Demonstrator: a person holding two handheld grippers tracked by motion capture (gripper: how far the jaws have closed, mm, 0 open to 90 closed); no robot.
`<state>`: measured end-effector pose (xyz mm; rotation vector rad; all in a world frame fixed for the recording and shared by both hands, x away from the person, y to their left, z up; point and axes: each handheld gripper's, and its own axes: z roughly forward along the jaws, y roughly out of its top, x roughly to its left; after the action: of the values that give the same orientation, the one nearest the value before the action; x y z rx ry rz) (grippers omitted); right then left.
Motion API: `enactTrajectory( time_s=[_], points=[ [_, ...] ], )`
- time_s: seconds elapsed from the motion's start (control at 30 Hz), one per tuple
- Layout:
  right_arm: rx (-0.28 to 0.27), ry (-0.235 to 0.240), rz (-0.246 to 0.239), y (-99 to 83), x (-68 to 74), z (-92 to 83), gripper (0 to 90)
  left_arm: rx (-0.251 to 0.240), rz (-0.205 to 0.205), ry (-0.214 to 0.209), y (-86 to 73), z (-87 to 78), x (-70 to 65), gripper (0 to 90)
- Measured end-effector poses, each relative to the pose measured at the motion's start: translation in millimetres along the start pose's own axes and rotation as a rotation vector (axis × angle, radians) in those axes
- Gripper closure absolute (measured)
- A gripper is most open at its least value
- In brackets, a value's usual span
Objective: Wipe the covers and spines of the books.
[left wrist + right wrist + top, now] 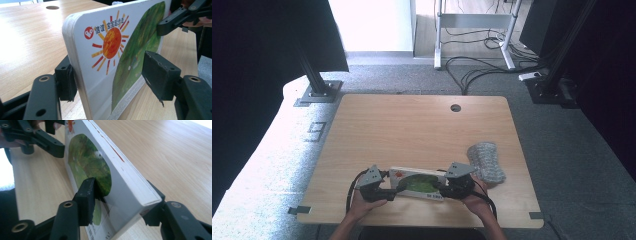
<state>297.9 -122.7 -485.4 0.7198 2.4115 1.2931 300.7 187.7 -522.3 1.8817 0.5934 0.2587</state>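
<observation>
Both grippers hold a board book [417, 183] by its ends. Left gripper [112, 80] straddles the sun end, one pad touching, the other just off the cover. Right gripper [120, 202] clamps the opposite end. Beyond the right gripper lies a grey knitted cloth [486, 161] on the wooden table [412, 130].

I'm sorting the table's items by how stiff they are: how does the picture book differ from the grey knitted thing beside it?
The book is a flat, hard-edged white board with a sun and green print; the knitted piece is soft, lumpy and plain speckled grey. The book stands tilted up on an edge between both grippers, while the knitted piece lies loose and untouched. Both sit near the table's front edge.
</observation>
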Motion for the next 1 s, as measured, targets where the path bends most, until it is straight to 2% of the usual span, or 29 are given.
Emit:
enactTrajectory(
  time_s=[0.17, 0.33, 0.47, 0.57, 0.7, 0.77, 0.87, 1.0],
  points=[
    [-0.011, -0.015, -0.010, 2.9, -0.3, 4.8, 47.7, -0.007, 0.001, -0.003, -0.1, -2.8, 0.4, 33.2],
    [-0.024, -0.027, -0.021, 8.4, -3.9, 10.9, 45.5, -0.020, 0.009, 0.023, -0.1, -5.9, 1.0, 34.3],
    [-0.035, -0.051, -0.012, 10.6, -4.9, 17.1, 40.2, -0.022, 0.011, 0.024, -0.4, -6.4, 0.9, 34.4],
    [-0.039, -0.089, -0.004, 10.3, -3.7, 18.7, 34.9, -0.027, 0.013, 0.021, -0.1, -7.1, 0.5, 34.7],
    [-0.065, -0.130, 0.038, 5.2, -4.8, 19.1, 31.3, -0.033, 0.018, 0.025, 0.5, -7.7, -0.4, 34.8],
    [-0.089, -0.146, 0.076, 0.8, -7.3, 18.0, 31.4, -0.033, 0.017, 0.027, 0.4, -7.5, -0.1, 34.8],
    [-0.114, -0.116, 0.136, -6.6, -12.7, 16.7, 33.6, -0.034, 0.016, 0.025, 0.1, -6.9, 0.1, 34.9],
    [-0.111, -0.094, 0.169, -13.6, -16.5, 19.1, 37.1, -0.034, 0.021, 0.021, -0.1, -6.9, -0.5, 35.3]
  ],
)
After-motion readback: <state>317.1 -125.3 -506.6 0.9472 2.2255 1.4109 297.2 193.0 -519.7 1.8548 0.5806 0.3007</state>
